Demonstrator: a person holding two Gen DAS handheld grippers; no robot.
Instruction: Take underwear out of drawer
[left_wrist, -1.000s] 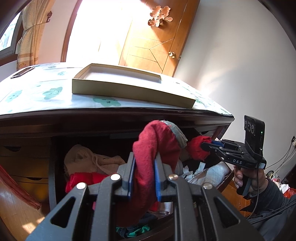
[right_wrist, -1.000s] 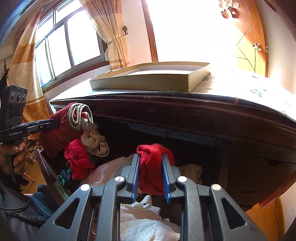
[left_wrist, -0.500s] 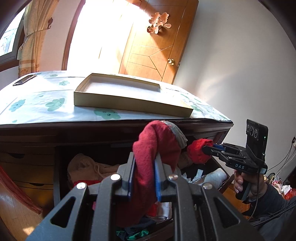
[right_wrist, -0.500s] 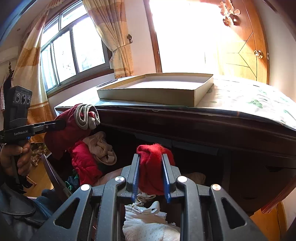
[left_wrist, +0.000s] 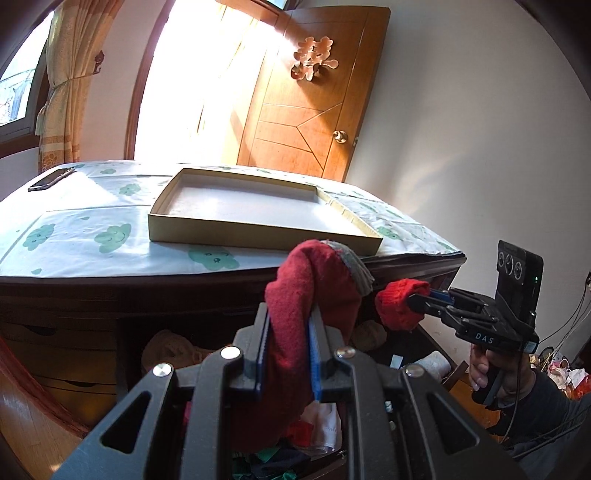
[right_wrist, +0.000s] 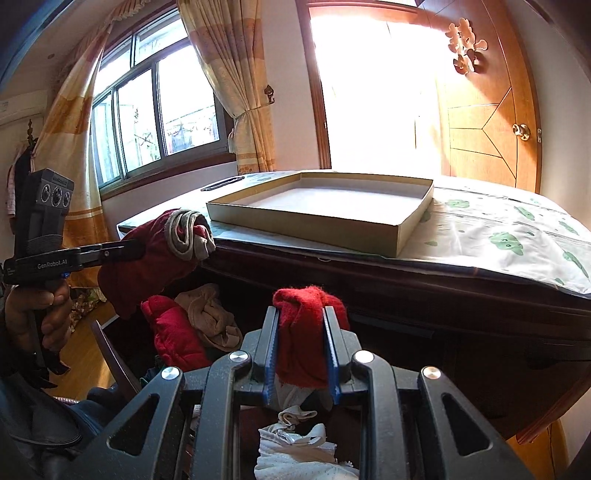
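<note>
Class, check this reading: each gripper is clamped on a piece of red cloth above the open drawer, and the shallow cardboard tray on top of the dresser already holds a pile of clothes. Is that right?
Not quite. The cardboard tray is empty; both wrist views show its bare floor. The rest holds: the left gripper and right gripper each clamp red cloth above the open drawer.

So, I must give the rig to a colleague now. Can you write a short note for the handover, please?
Left gripper: shut on a dark red garment with a grey band, held above the open drawer.
Right gripper: shut on a bright red garment, also clear of the drawer.
Box: empty, on the dresser top above the drawer.
Done: two pieces are lifted out.
Left: put both down, probably in the box; the drawer holds more clothes, red, beige and white.
</note>
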